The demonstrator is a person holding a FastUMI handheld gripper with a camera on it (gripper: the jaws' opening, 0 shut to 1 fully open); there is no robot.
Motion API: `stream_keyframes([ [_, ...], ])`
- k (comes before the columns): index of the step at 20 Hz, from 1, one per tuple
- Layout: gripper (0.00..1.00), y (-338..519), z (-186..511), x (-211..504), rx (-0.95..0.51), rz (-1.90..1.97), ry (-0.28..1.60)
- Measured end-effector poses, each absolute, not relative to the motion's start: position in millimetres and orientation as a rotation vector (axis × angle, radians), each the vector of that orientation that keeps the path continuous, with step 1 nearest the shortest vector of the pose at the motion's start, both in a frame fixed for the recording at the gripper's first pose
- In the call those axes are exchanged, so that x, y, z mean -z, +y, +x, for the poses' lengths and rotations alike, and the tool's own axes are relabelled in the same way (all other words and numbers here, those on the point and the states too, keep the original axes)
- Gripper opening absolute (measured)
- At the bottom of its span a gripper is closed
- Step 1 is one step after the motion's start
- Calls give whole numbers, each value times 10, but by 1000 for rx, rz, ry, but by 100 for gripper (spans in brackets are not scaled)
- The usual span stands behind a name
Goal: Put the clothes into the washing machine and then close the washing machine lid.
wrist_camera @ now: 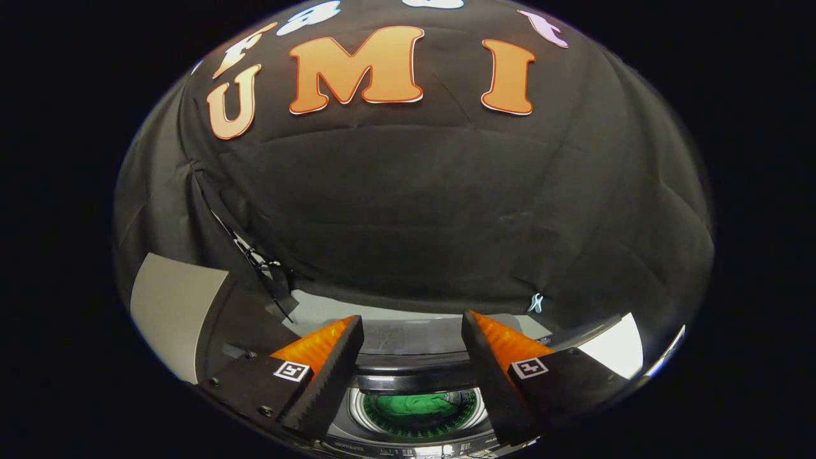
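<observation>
Gripper view, looking forward over the top of a washing machine [417, 373]. My gripper [413, 328] hangs above the machine with its fingers set wide apart and nothing between them. Below the gap between the fingers lies the round drum opening [419, 411], and inside it rests a green garment [414, 406], bunched into a soft heap; from this I judge that the clothes are already in the drum and that the lid is the part left to do. The garment looks light and limp, the kind of thing that folds and drapes rather than holds a shape, so if it needed moving I would pinch a raised fold, not an edge. The dark band just beyond the opening, between my fingertips, appears to be the raised lid [414, 338], though I cannot tell its hinge or its exact angle from here. I judge the lid to be stiff, smooth and rather slippery, moderately heavy for a two-finger hold; its free near edge is the place to take it, and it should be lowered, not dropped. Beyond the machine hangs the booth's black cloth wall [414, 210].
</observation>
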State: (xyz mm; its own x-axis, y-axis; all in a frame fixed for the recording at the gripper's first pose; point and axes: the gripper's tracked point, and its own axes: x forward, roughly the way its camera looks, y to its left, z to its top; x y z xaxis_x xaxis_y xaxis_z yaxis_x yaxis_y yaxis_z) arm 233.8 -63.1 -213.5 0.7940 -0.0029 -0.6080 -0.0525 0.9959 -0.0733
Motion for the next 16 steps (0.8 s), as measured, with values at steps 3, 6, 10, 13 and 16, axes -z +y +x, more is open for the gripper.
stream_keyframes([
  [3,99,-641,2203,2181,-19,-87,650],
  [6,99,-664,1997,2255,-13,-85,668],
  [10,99,-689,1776,2384,-9,-42,712],
  [13,99,-680,1559,2621,-1,40,785],
  [16,99,-722,1441,2744,4,25,811],
])
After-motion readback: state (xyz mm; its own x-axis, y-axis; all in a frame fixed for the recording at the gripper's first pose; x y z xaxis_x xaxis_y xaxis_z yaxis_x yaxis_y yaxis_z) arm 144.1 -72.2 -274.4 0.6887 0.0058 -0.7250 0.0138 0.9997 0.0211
